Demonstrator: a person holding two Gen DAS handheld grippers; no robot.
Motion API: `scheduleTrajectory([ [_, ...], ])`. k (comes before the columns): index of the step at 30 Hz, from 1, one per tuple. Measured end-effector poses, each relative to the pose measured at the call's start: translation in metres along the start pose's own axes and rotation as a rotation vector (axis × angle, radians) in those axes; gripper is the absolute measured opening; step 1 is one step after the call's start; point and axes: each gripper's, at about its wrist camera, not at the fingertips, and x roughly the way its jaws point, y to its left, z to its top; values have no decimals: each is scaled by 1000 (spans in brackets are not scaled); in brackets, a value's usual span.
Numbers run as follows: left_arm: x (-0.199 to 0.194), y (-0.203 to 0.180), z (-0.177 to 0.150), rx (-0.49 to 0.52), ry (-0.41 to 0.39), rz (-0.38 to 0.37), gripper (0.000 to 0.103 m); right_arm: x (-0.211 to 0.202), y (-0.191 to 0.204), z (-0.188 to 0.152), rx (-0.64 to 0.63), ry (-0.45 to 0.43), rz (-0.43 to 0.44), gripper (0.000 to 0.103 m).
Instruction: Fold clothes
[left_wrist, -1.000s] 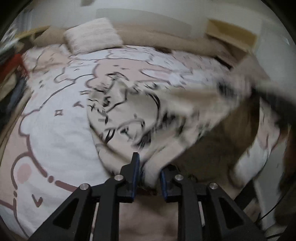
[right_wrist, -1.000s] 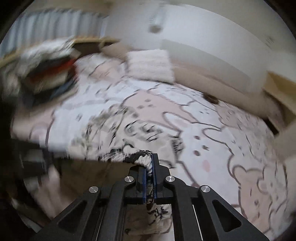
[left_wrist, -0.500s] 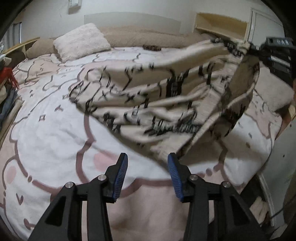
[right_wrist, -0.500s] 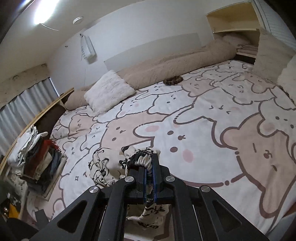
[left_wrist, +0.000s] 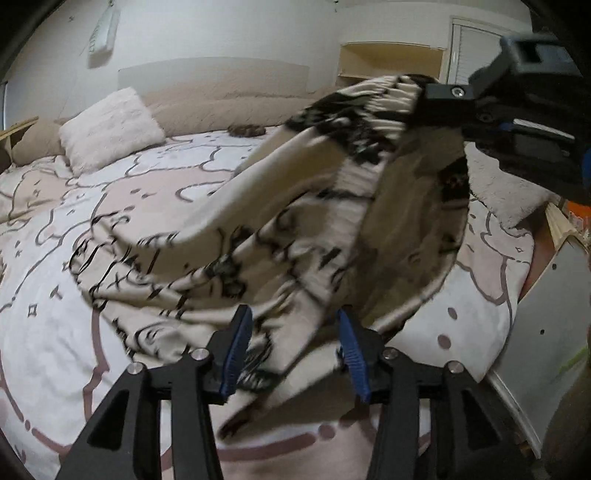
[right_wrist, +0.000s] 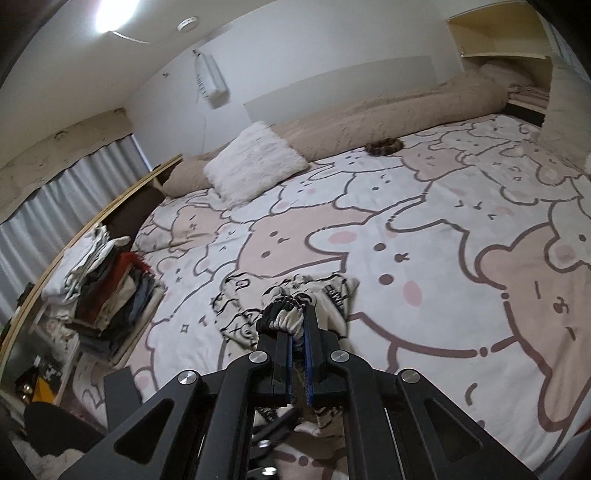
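A cream garment with black print (left_wrist: 280, 221) hangs over the bed, lifted at one ribbed edge. My right gripper (right_wrist: 299, 328) is shut on that bunched ribbed edge (right_wrist: 286, 317); it also shows in the left wrist view (left_wrist: 480, 107) at the upper right, holding the cloth high. The garment's lower part drapes onto the bedspread (right_wrist: 236, 306). My left gripper (left_wrist: 295, 350) is open, its blue-padded fingers (left_wrist: 236, 347) on either side of a hanging fold without pinching it.
The bed carries a pink and white bear-print cover (right_wrist: 443, 229), a fluffy white pillow (right_wrist: 255, 162) and a long beige bolster (right_wrist: 388, 114). A stack of folded clothes (right_wrist: 107, 280) sits on a shelf at the left. A white cabinet (left_wrist: 546, 325) stands by the bed's right edge.
My left gripper let go of the garment a second ago and has now moved in around a lower fold. My right gripper has lifted its edge higher.
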Motion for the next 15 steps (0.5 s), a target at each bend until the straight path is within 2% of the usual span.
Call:
scheduleTrajectory([
  [2, 8, -2, 2, 10, 2, 40, 61, -1, 3, 1, -8, -4, 6, 5],
  [5, 24, 12, -4, -13, 62, 136, 62, -1, 4, 9, -20, -14, 3, 5],
  [8, 26, 46, -17, -80, 113, 237, 62, -1, 5, 17, -32, -24, 1, 5],
  [9, 22, 58, -19, -107, 117, 263, 57, -1, 6, 20, -36, -27, 0, 5],
  [10, 15, 74, -19, -147, 116, 285, 40, -2, 6, 22, -40, -31, -1, 5],
  [11, 7, 89, -17, -185, 107, 303, 32, -2, 7, 25, -44, -34, -2, 5],
  [15, -43, 134, 21, -277, -12, 337, 19, -2, 8, 35, -60, -47, -6, 5],
])
